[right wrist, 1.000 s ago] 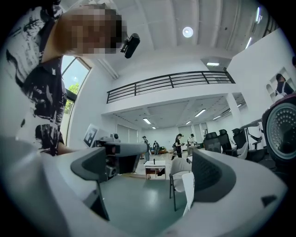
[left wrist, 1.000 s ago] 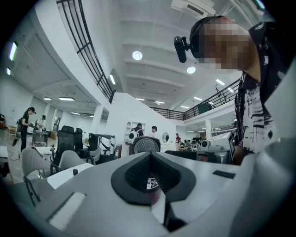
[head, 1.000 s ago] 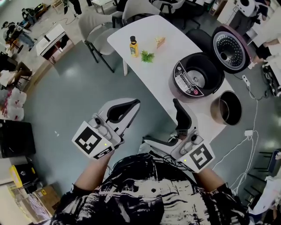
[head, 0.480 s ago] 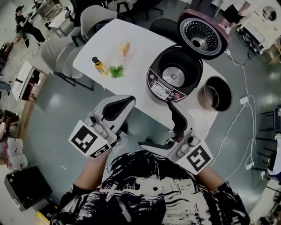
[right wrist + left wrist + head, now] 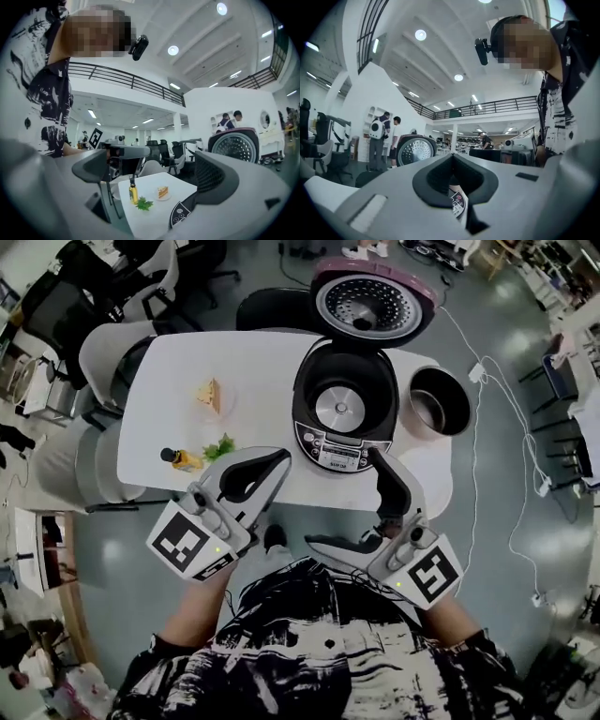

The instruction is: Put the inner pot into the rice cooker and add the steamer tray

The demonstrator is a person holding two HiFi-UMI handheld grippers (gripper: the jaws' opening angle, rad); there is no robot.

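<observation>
Upper-centre bench (image 5: pixel 169 381) holds the inner pot (image 5: pixel 439 402) right of the open rice cooker (image 5: pixel 343 409), likely stiff, slick metal to pinch by its rim; left gripper (image 5: pixel 277 463) fingers together, right gripper (image 5: pixel 343 502) fingers apart.

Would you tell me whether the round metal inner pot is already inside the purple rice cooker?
Out: the round metal inner pot stands on the white table beside the open purple rice cooker, whose cavity is bare.

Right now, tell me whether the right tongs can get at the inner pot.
Probably yes. The inner pot stands uncovered on the table right of the rice cooker, and the right tongs, jaws apart and empty, have nothing between them and it.
</observation>
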